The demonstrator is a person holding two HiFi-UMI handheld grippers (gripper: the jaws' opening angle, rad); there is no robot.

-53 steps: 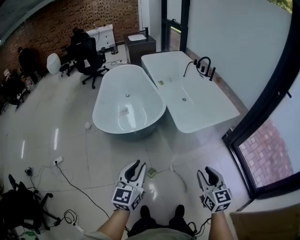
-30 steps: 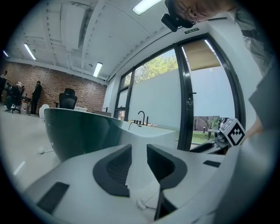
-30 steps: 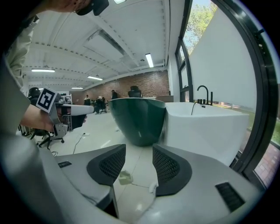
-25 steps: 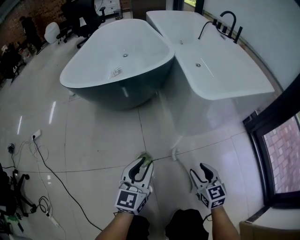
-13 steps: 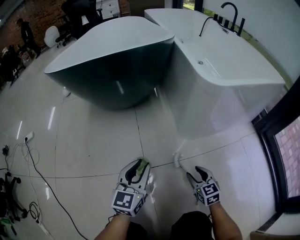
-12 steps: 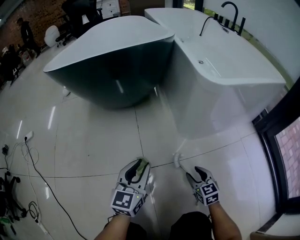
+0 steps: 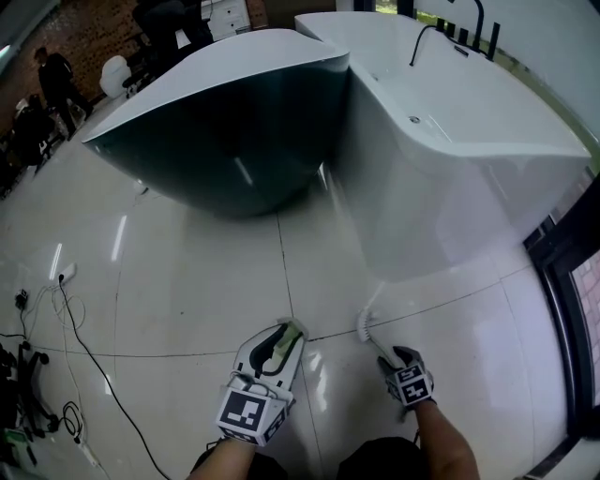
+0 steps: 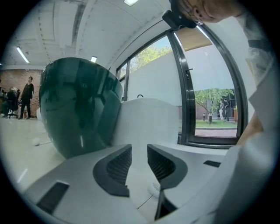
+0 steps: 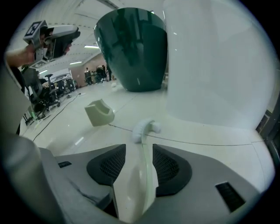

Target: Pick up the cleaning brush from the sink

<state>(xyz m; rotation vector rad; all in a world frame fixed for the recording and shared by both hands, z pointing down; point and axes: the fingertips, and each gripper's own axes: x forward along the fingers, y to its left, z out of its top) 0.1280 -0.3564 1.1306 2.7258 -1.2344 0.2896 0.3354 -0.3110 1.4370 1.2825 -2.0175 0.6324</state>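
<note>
- The glossy pale tiled floor (image 7: 197, 281) fills the lower part of the head view and reflects the ceiling lights.
- A white bathtub (image 7: 450, 159) stands on the right. It has a black tap (image 7: 469, 28) at its far edge.
- A dark green freestanding bathtub (image 7: 234, 131) stands just beside the white one, on its left side.
- A dark window frame (image 7: 567, 272) runs along the right edge. In the left gripper view, trees and grass show behind the glass.
- Far at the upper left there are people (image 7: 52, 70) and black office chairs.
- A thin black cable (image 7: 89, 347) lies across the tiles on the left.
- The left gripper (image 7: 281, 337) is held above the floor. In the right gripper view it appears high at the upper left. Its jaws stand apart, and between them only the floor and the tubs show.
- The right gripper (image 7: 398, 358) is low, near the floor. Its two jaws are pressed on the handle of the cleaning brush (image 9: 142, 129), one from each side.
- The cleaning brush is white, with a long handle. It is not in a sink: its bristle head (image 7: 366, 326) is down at the floor by a tile joint, in front of the white bathtub. I cannot tell whether the head touches the tiles.
- A small pale green holder (image 9: 99, 112) with an open notch stands on the floor, to the left of the brush head and apart from it.
</note>
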